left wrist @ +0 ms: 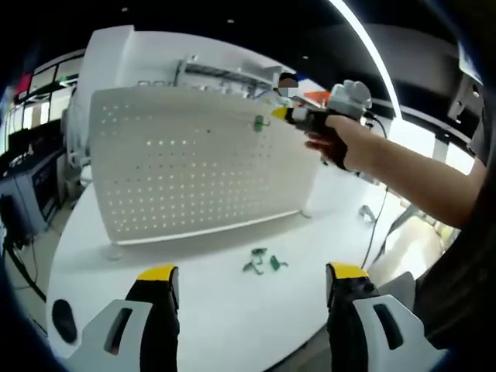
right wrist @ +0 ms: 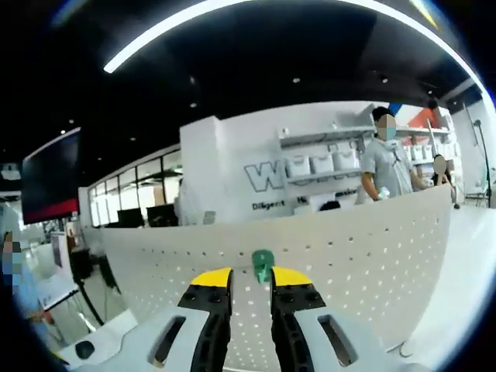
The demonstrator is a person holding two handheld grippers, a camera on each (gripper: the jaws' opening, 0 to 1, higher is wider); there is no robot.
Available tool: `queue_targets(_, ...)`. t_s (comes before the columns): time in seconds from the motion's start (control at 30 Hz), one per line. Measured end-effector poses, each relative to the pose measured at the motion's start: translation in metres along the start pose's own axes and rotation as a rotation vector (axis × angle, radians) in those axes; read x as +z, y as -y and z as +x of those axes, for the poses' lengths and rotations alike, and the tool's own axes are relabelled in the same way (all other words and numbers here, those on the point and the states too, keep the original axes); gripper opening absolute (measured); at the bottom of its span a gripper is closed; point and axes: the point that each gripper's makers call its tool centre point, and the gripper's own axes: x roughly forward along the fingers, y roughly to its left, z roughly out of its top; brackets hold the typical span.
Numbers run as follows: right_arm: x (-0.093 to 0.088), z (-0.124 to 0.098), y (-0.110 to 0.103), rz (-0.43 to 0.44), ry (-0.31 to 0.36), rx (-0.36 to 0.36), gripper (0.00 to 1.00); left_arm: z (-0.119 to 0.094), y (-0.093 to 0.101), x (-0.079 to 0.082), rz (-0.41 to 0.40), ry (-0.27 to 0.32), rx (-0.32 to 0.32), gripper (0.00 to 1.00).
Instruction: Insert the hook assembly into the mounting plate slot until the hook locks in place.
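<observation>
Green plastic hook point(right wrist: 263, 266) — one — sits pinched between the right hand-held gripper point(right wrist: 250, 279) tips, against the upright white perforated mounting plate point(left wrist: 201, 159). Three more small green hooks point(left wrist: 263, 262) lie on the white table point(left wrist: 232, 310). Left hand-held gripper point(left wrist: 252, 275) hangs released — jaws wide apart.

One white perforated mounting plate point(left wrist: 201, 163) stood upright on one white surface point(left wrist: 232, 310). One green hook point(left wrist: 258, 123) sat at the plate's face, seen close in the right gripper view point(right wrist: 263, 265). A small cluster of loose green hooks point(left wrist: 263, 262) lay on the surface in front of the plate; there seemed to be three, though they were too small to count surely. Two tongs were counted: the left point(left wrist: 252, 283) and the right point(right wrist: 252, 280). Two people stood beyond the plate in the right gripper view.
</observation>
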Motion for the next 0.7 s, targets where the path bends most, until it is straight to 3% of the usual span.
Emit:
queue_targets(0.07,-0.015,-0.005,0.003,0.032,-0.042,-0.004,0.17,0.001,0.002,0.0,0.002,-0.003,-0.006,0.79)
queue_targets(0.3,-0.05,-0.023,-0.001,-0.01,-0.115,0.016,0.18,0.001,0.005,0.0,0.005,-0.002,-0.017,0.78)
queue_targets(0.4,-0.068,-0.03,-0.006,0.026,-0.15,0.042,0.18,0.002,0.008,-0.002,0.005,-0.006,-0.022,0.78)
queue_targets(0.7,-0.115,-0.061,-0.019,-0.038,-0.255,0.109,0.18,0.004,0.011,-0.006,0.002,-0.016,-0.037,0.78)
